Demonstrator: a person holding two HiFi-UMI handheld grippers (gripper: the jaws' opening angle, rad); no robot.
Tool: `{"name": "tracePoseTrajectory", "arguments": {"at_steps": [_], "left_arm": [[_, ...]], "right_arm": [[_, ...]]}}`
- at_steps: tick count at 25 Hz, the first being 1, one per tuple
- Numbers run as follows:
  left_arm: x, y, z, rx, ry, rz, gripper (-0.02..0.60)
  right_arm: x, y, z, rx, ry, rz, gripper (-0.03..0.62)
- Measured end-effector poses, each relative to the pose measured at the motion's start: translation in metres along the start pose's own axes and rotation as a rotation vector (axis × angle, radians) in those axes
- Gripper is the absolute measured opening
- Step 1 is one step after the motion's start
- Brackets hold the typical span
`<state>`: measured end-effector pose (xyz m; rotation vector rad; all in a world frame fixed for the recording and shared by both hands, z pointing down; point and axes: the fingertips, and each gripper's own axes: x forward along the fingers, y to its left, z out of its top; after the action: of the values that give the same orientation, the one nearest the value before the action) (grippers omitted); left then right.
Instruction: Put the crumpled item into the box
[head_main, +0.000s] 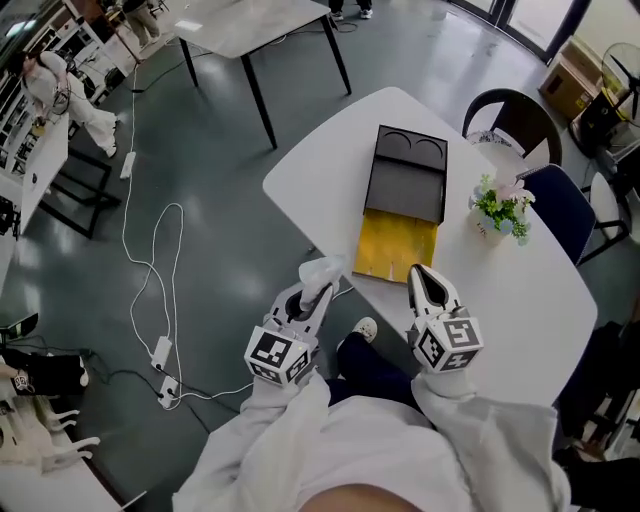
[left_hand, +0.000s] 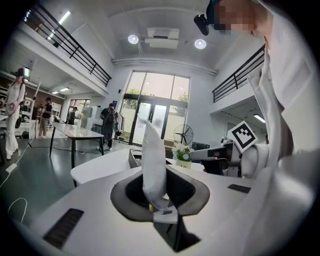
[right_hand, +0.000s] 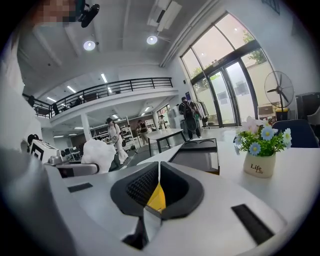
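Observation:
The crumpled item (head_main: 324, 271) is a white wad of paper, and my left gripper (head_main: 312, 292) is shut on it just off the near left edge of the white table (head_main: 330, 160). In the left gripper view the crumpled item (left_hand: 154, 165) stands up between the jaws. The box (head_main: 407, 178) is black, lies open on the table, and has a yellow panel (head_main: 396, 246) towards me. My right gripper (head_main: 430, 283) hovers at the panel's near right corner, its jaws shut with nothing between them. The right gripper view shows the box (right_hand: 200, 152) ahead and the crumpled item (right_hand: 100, 152) to its left.
A small pot of flowers (head_main: 499, 212) stands on the table right of the box. A black chair (head_main: 515, 118) and a blue chair (head_main: 566, 212) sit behind the table. A white cable (head_main: 150, 280) lies on the grey floor to the left. Another table (head_main: 250, 25) stands further back.

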<state>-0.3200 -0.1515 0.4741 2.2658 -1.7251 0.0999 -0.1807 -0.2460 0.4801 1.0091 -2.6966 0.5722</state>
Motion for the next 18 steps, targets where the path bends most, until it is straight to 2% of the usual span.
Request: {"name": "tracePoseTrajectory", "arguments": {"at_steps": [7, 13, 18], "left_arm": [[0.067, -0.008, 0.001, -0.028, 0.090, -0.155, 0.061], [0.121, -0.027, -0.006, -0.118, 0.203, -0.298, 0.061], [0.152, -0.034, -0.021, -0.226, 0.303, -0.335, 0.061]], "right_arm": [[0.008, -0.032, 0.007, 0.057, -0.007, -0.067, 0.035], [0.008, -0.057, 0.005, 0.119, -0.017, -0.134, 0.035], [0.007, -0.070, 0.003, 0.146, -0.037, -0.173, 0.035]]}}
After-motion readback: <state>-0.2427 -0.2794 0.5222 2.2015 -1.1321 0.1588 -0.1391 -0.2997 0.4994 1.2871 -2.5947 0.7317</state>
